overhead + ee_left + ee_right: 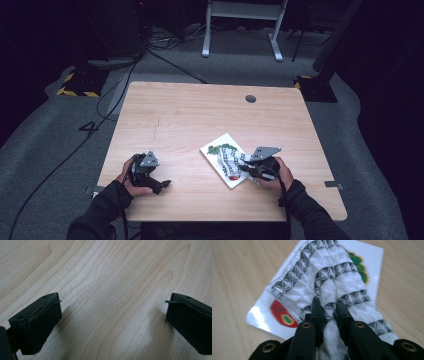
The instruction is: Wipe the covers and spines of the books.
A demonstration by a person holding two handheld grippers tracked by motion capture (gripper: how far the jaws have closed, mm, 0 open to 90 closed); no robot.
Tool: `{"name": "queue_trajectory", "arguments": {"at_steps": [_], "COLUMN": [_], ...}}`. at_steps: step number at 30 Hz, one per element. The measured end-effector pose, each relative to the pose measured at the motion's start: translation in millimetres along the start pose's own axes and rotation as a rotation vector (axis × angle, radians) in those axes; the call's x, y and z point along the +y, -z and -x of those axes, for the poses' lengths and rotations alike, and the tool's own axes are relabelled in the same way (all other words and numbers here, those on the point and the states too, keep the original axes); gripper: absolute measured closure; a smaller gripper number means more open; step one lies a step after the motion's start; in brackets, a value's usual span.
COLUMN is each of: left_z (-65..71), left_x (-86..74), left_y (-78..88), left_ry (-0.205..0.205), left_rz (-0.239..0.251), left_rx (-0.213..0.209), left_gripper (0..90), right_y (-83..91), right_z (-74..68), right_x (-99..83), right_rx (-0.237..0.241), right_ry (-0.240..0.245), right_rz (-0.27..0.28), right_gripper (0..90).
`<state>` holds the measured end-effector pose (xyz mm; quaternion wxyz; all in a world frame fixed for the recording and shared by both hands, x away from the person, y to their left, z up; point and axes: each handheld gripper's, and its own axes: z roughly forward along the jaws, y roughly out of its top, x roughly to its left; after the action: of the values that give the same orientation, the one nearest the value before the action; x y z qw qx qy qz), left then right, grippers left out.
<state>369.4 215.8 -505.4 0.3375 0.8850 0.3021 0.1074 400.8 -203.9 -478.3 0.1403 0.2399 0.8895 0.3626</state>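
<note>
While pinched: one cloth [332, 287], one card [372, 262].

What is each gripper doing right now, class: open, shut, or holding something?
Left gripper: open, holding nothing, over bare table.
Right gripper: shut on the patterned cloth.

A wooden table [200, 115] stood on grey carpet, with a round hole [250, 98] near its far edge. Near the front, a white card [226, 161] with green and red print lay at an angle, and a black-and-white patterned cloth [231, 159] was bunched on it. The right gripper [248, 167] met the cloth at its near end, while the left gripper [161, 184] rested on bare wood, well apart from the card.
</note>
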Motion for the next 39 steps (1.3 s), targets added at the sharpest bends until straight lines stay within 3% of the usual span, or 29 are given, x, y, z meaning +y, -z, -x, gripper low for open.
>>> {"name": "queue_trajectory", "arguments": {"at_steps": [3, 7, 15, 20, 27, 34, 35, 36, 39], "left_z": [-0.1, 0.0, 0.0, -0.2, -0.2, -0.1, 0.1, 0.1, 0.1], "left_x": [0.0, 0.0, 0.0, 0.3, 0.4, 0.4, 0.3, 0.3, 0.3], "left_y": [0.0, 0.0, -0.1, -0.3, -0.5, -0.4, -0.4, -0.4, -0.4], "left_ry": [-0.001, 0.0, 0.001, -0.002, -0.003, -0.003, -0.002, -0.002, -0.002], "left_rz": [0.0, 0.0, 0.001, 0.0, 0.0, 0.001, 0.001, 0.001, 0.001], "left_rx": [0.0, 0.0, -0.001, -0.004, -0.004, -0.004, -0.002, -0.002, -0.002], "left_gripper": [0.4, 0.5, 0.4, 0.4, 0.5, 0.5, 0.6, 0.6, 0.6], "right_y": [-5.4, -16.3, -48.2, -62.5, -80.0, -75.9, -65.6, -65.6, -41.4], "right_z": [12.8, 17.2, 26.3, 25.8, 3.7, -18.3, -26.5, -26.5, -34.3], "right_x": [6.2, 19.4, 48.8, 63.8, 83.0, 82.8, 72.1, 72.1, 47.6], "right_rx": [-0.03, -0.045, -0.027, -0.04, -0.022, 0.048, 0.083, 0.083, 0.127], "right_ry": [-0.026, -0.012, -0.069, -0.058, -0.002, 0.067, 0.079, 0.079, 0.081], "right_rz": [-0.013, -0.033, -0.023, -0.024, -0.017, -0.026, -0.021, -0.021, -0.024], "right_gripper": [80.7, 80.7, 80.4, 80.2, 80.2, 80.4, 80.4, 80.4, 80.4]}}
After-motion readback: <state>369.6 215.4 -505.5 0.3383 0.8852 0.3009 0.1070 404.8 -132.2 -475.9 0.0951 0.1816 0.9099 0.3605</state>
